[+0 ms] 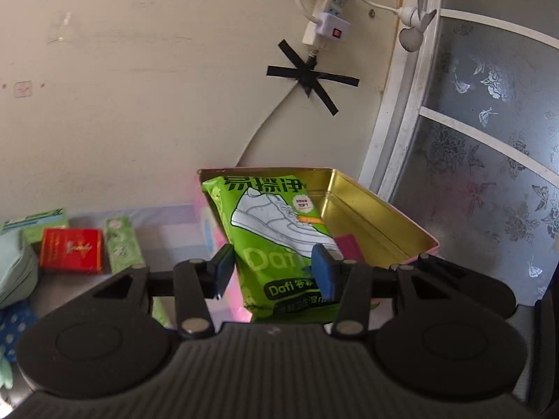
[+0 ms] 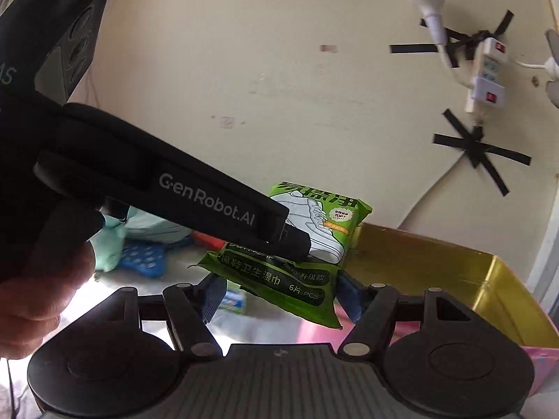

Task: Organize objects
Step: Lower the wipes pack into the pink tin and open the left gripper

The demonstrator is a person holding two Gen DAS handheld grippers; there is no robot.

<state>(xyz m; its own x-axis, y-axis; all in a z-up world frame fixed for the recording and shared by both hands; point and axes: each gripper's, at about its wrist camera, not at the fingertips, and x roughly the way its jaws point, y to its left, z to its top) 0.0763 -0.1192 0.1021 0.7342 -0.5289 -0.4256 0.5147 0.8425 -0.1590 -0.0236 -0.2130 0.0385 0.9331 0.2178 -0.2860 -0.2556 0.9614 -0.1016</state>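
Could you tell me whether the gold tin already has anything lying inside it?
Yes. A pink item lies on the floor of the gold tin; the green wipes pack is held at its near edge.

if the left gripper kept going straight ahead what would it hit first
Probably the gold tin: the left gripper grips the green wipes pack, which leans over the tin's near edge. Depth is unclear.
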